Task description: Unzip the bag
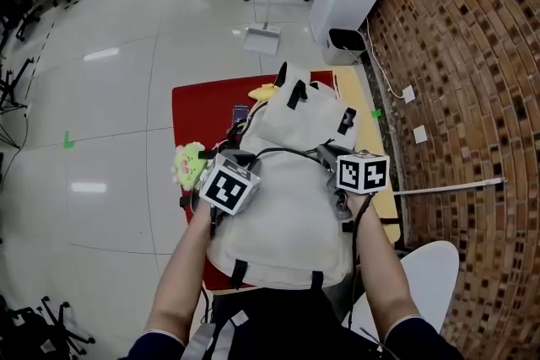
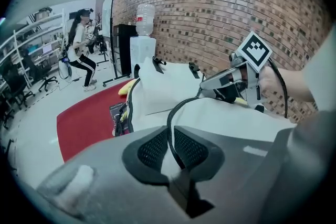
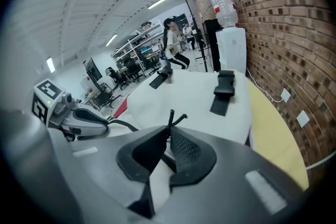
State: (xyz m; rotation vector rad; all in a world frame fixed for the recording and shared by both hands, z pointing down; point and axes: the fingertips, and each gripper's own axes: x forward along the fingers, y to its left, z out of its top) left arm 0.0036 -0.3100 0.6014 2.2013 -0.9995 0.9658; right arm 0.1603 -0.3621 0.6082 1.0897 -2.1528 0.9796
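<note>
Right gripper view: pull [image 3: 173, 119] is pinched by right gripper [image 3: 167, 136], cord [image 2: 170, 112] by left gripper [image 2: 170, 139]; bag [image 1: 278, 219] is judged gripped, and a steady drag along the zip is called for.

Our off-white backpack [image 1: 283, 223], lying flat on the red mat [image 1: 202, 110]
We see black strap buckles [image 3: 226, 85] on its pale fabric, a thin black cord [image 2: 170, 123] arching over its upper part, and a short black pull tab [image 3: 171, 119] standing up.
</note>
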